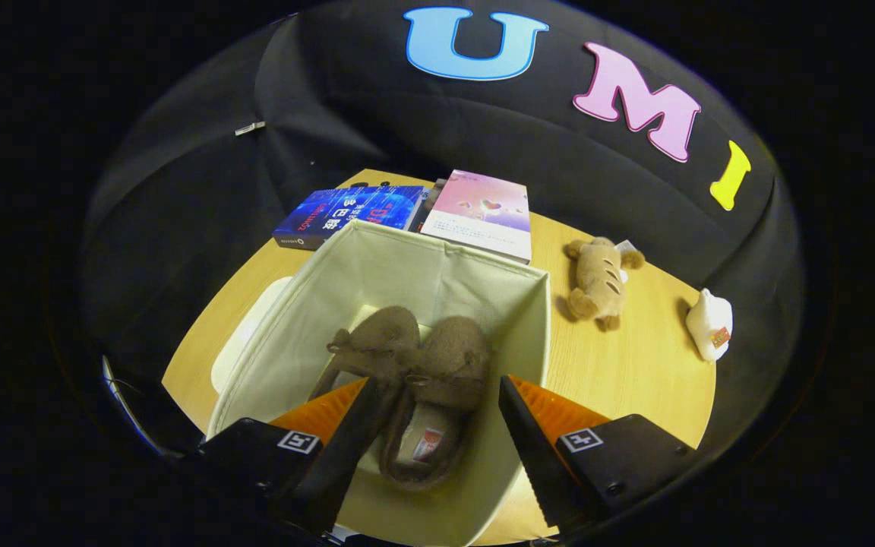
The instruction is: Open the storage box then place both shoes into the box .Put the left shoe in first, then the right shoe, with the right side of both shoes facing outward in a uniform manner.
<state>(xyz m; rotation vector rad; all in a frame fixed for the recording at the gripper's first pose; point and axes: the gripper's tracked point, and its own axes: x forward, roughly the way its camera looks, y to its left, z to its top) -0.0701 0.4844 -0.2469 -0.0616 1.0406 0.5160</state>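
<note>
An open cream fabric storage box (529, 334) stands on the wooden table, just ahead of and below my fingers. Two brown fuzzy slippers lie side by side on its floor, toes pointing away from me. The left one (377, 342) is partly hidden behind my left finger. The right one (441, 380) lies between my fingers, its insole label showing. My gripper (434, 395) hovers over the box's near edge, open, with nothing pressed between the fingers. The box's pale lid (244, 342) lies flat on the table beside the box's left wall.
Beyond the box lie a blue book (346, 214) and a pink book (483, 213). A brown plush toy (597, 281) rests to the right of the box, and a small white plush (711, 323) sits further right near the table's edge. Bare tabletop (627, 372) lies right of the box.
</note>
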